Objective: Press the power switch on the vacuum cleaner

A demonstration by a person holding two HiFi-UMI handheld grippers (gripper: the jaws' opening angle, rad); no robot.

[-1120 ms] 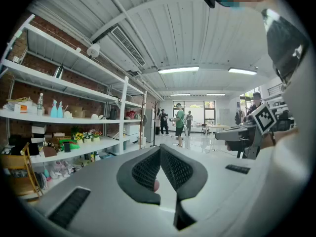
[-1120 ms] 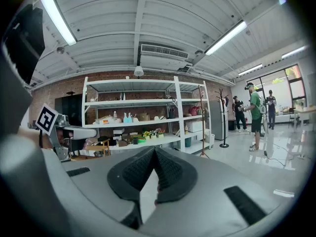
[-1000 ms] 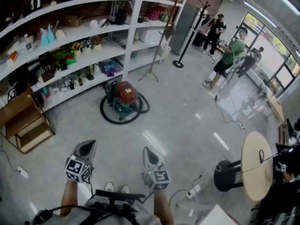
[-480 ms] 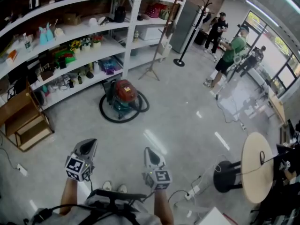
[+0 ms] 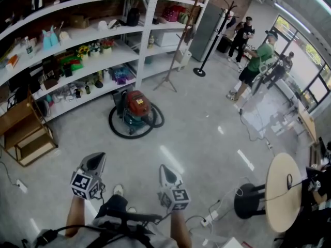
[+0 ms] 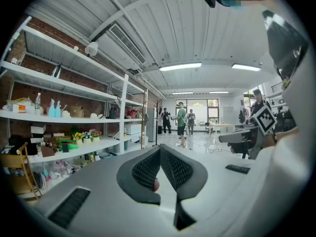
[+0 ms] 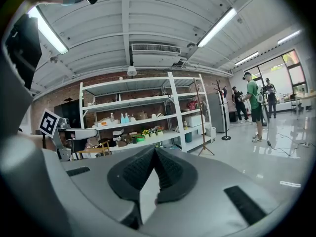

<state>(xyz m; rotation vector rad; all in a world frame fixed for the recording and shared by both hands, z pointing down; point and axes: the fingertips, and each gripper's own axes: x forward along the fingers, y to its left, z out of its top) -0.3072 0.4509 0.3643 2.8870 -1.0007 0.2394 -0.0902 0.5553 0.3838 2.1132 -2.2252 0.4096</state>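
- The red-lidded, teal-bodied canister vacuum cleaner (image 5: 136, 109) stands on the glossy grey floor (image 5: 201, 138) at its far edge, just in front of the lowest shelf of the tall white shelving unit (image 5: 149, 19); its lid faces up
- Its long axis seems to run from the shelving out towards the open floor; which end is the front cannot be told, and the power switch is too small to make out
- A black hose (image 5: 115, 131) lies in a ring on the floor round the vacuum cleaner's base
- The left gripper (image 5: 95, 158) and the right gripper (image 5: 163, 168) are held side by side near the bottom edge of the head view, each on a bare forearm rising from below; both point forward across the floor towards the vacuum cleaner and are well apart from it
- In the left gripper view the black ribbed pads (image 6: 148, 169) are pressed together at the tip, clenched on nothing; in the right gripper view the pads (image 7: 168, 169) meet the same way, also empty
- A person in a green top (image 5: 256, 61) stands at the floor's far right corner; a round pale wooden table (image 5: 283, 190) sits at its right edge
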